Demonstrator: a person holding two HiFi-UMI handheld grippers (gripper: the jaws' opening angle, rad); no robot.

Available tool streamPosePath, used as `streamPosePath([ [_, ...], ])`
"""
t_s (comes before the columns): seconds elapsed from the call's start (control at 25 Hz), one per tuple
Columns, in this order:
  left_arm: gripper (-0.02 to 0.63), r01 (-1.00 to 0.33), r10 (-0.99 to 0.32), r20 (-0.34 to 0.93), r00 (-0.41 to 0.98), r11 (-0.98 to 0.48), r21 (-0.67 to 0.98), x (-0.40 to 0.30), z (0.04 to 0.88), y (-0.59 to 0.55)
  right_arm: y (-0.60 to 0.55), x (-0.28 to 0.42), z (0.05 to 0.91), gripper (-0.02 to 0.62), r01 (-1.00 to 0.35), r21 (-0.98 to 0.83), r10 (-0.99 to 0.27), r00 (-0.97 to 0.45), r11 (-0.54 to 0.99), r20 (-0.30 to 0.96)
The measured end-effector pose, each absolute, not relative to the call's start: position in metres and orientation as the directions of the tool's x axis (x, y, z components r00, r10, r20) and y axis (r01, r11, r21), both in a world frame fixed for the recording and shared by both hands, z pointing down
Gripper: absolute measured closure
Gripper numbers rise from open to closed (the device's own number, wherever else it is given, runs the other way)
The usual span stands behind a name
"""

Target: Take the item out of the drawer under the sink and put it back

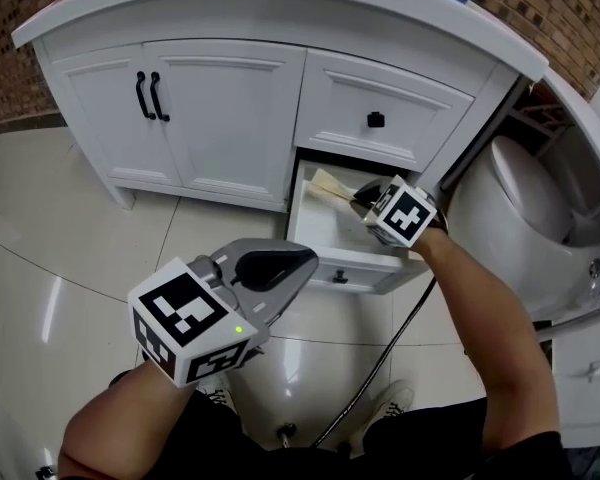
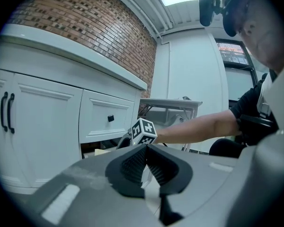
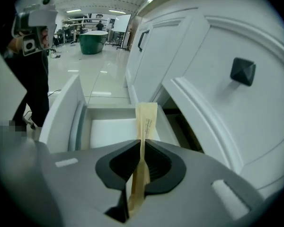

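My left gripper (image 1: 272, 268) sits shut and empty. My right gripper (image 3: 142, 150) pinches the packet (image 3: 146, 117) above the open drawer (image 1: 320, 228). Removal looks nearly done; putting it back remains.

top: drawer (image 1: 352, 266) open upward, free entry | rear: upper drawer front (image 1: 410, 103) overhangs | right: toilet (image 1: 520, 218) close beside
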State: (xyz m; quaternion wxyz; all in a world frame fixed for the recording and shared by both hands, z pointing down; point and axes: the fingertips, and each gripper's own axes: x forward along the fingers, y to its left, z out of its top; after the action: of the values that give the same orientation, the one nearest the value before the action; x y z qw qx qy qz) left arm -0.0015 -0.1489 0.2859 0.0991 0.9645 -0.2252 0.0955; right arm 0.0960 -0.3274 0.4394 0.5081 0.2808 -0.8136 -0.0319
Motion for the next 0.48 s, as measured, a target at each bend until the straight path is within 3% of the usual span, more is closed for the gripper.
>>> streamPosePath([
  [0.28,0.601,-0.46,-0.422,0.223,0.879,-0.874,0.159,-0.009,0.284,-0.145,-0.293,0.097,0.361,0.565,-0.555,0.29,-0.586,-0.483,0.779,0.65],
  [0.48,0.601,-0.466,-0.438,0.184,0.88,-0.871,0.158,-0.015,0.271,-0.139,-0.242,0.094,0.306,0.565,-0.573,0.229,-0.598,-0.618,0.787,0.51],
])
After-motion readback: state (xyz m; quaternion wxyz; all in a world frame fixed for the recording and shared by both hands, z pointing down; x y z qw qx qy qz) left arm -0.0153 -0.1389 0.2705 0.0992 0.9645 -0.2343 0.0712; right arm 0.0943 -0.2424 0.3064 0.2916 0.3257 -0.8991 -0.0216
